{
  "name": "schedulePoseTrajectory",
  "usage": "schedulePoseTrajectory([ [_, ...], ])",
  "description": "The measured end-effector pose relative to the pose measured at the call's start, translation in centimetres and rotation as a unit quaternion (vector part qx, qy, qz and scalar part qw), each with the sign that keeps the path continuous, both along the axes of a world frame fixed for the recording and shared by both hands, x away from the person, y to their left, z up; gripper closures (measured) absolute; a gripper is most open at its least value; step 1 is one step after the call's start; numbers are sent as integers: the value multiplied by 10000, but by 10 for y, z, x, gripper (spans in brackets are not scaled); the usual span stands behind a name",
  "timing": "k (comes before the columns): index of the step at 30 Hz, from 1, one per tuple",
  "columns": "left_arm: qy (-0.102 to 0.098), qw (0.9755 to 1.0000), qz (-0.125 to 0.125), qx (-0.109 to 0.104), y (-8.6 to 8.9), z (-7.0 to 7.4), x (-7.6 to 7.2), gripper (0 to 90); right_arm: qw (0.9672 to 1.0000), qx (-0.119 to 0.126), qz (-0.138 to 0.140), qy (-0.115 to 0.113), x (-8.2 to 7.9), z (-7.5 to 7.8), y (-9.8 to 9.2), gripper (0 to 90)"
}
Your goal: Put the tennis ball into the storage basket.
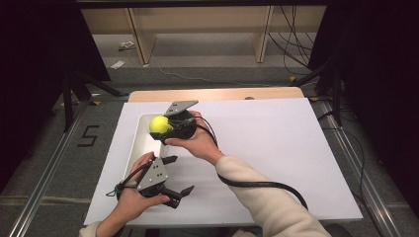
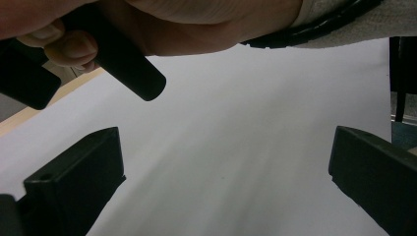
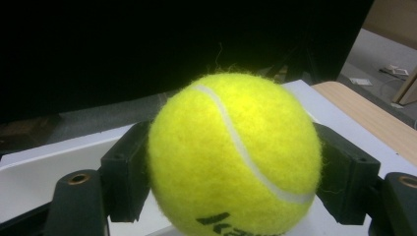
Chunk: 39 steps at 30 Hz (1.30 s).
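Nearest the camera in the high view, our left gripper rests low over the white sheet at the near-left of the table, its jaws spread wide with nothing between them — its own view shows bare white sheet in the gap. The left hand wraps the body from behind, wrist low, the jaws pointing off to the right.

Farther in, our right gripper holds the tennis ball: in the right gripper view the yellow ball sits squarely between the two pads, one pressing on each side, so the jaws are closed about as far as the ball allows. The right hand cups the gripper from the near side, forearm crossing in from the near right, and the jaws point left over the white tray that lies along the left part of the sheet.

We judge this to be the carry step — the ball is gripped and hangs above the far end of the tray, whether touching it we cannot tell. The next move, as we read it, calls for lowering the ball inside the tray's walls and then easing the jaws apart gently, since a round ball will roll once freed.
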<state>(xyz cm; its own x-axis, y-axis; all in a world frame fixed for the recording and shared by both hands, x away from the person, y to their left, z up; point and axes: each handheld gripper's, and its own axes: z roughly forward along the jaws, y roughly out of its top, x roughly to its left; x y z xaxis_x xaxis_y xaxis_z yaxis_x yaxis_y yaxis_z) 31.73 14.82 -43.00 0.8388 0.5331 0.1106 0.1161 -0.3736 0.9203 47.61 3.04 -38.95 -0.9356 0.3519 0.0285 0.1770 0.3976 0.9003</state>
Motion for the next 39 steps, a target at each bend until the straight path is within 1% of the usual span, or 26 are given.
schedulePoseTrajectory([
  [10,-3,10000,-3,1,0,0,0,0,10000,-14,8,10,1,-2,3,263],
  [39,-17,10000,-16,28,-1,0,0,0,10000,-15,58,36,2,-1,11,263],
])
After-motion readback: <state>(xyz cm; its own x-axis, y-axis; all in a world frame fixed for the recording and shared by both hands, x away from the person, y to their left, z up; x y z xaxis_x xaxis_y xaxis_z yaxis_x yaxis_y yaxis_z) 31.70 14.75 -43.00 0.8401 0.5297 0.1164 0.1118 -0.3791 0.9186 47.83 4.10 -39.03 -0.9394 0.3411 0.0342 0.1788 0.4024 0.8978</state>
